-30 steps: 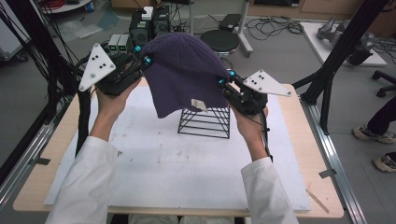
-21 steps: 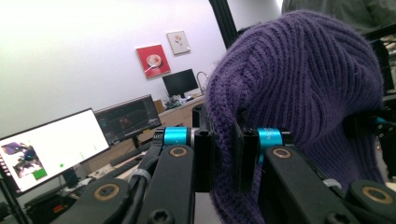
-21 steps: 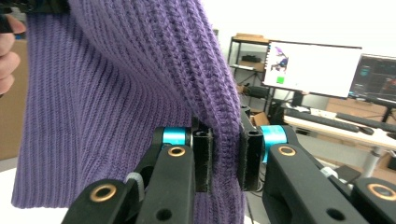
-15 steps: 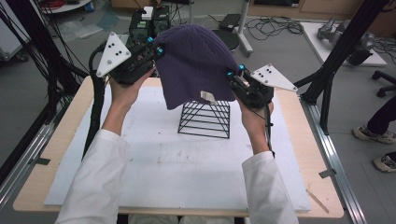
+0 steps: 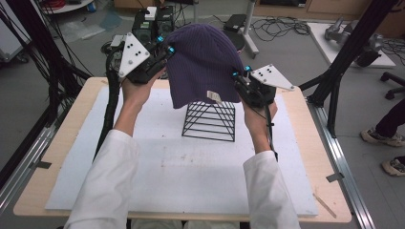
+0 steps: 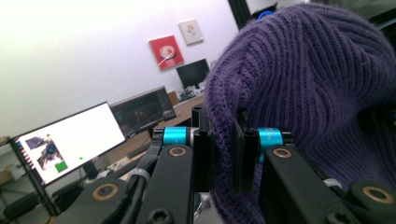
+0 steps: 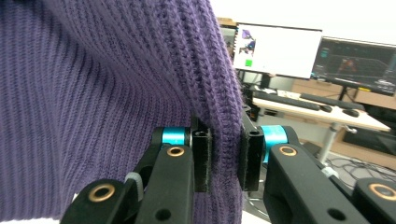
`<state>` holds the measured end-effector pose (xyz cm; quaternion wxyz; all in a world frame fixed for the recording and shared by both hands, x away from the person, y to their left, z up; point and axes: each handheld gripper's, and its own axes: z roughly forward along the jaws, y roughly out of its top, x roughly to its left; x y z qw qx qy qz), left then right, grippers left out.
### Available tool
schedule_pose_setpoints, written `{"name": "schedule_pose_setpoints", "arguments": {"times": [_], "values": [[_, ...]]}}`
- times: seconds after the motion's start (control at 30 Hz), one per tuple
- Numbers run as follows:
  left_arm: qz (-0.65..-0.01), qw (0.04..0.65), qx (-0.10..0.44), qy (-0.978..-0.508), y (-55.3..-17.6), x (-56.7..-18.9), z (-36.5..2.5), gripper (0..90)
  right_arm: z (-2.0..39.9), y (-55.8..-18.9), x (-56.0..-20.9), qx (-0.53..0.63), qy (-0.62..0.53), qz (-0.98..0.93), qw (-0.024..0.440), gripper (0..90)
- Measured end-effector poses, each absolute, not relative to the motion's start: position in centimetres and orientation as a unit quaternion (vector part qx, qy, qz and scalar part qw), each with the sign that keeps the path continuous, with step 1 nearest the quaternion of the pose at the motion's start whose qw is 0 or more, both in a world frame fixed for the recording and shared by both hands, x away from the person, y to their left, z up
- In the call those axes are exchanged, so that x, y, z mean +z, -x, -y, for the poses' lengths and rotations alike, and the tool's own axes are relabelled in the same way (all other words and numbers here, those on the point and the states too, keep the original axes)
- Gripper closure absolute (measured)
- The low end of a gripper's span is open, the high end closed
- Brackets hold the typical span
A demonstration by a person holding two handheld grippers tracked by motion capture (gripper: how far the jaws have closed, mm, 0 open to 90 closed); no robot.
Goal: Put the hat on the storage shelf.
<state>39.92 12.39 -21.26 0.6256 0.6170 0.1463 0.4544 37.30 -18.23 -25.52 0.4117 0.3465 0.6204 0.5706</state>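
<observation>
The purple knit hat point(image 5: 203, 67) hung in the air above the far half of the table point(image 5: 71, 143), stretched between the two grippers, its open rim facing down just over the top of the black wire stand point(image 5: 210, 121). A small pale label point(image 5: 213, 97) showed at the rim, on the side nearest the person.

The left gripper point(image 5: 168, 47) was clamped on the hat's left edge — in the left gripper view the knit fold sat pinched between the black pads point(image 6: 204, 158). The right gripper point(image 5: 237, 80) was closed on the right edge lower down, and the right gripper view showed the ribbed rim squeezed between its pads point(image 7: 201, 158).

The stand rested on the white sheet point(image 5: 191, 176) covering the table, toward the far edge and near the middle. Both white sleeves point(image 5: 107, 186) came in from the near edge. Beyond the table, lit monitors point(image 7: 278, 49) stood on a desk.
</observation>
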Motion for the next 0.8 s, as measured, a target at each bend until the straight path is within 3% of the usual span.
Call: {"name": "schedule_pose_setpoints", "arguments": {"times": [0.8], "values": [[-0.130, 0.625, 0.440, -0.632, -41.3, -23.5, -10.6, 80.9, 19.2, -39.1, -28.0, 0.543, -0.392, -0.618, 0.413, 79.3]]}}
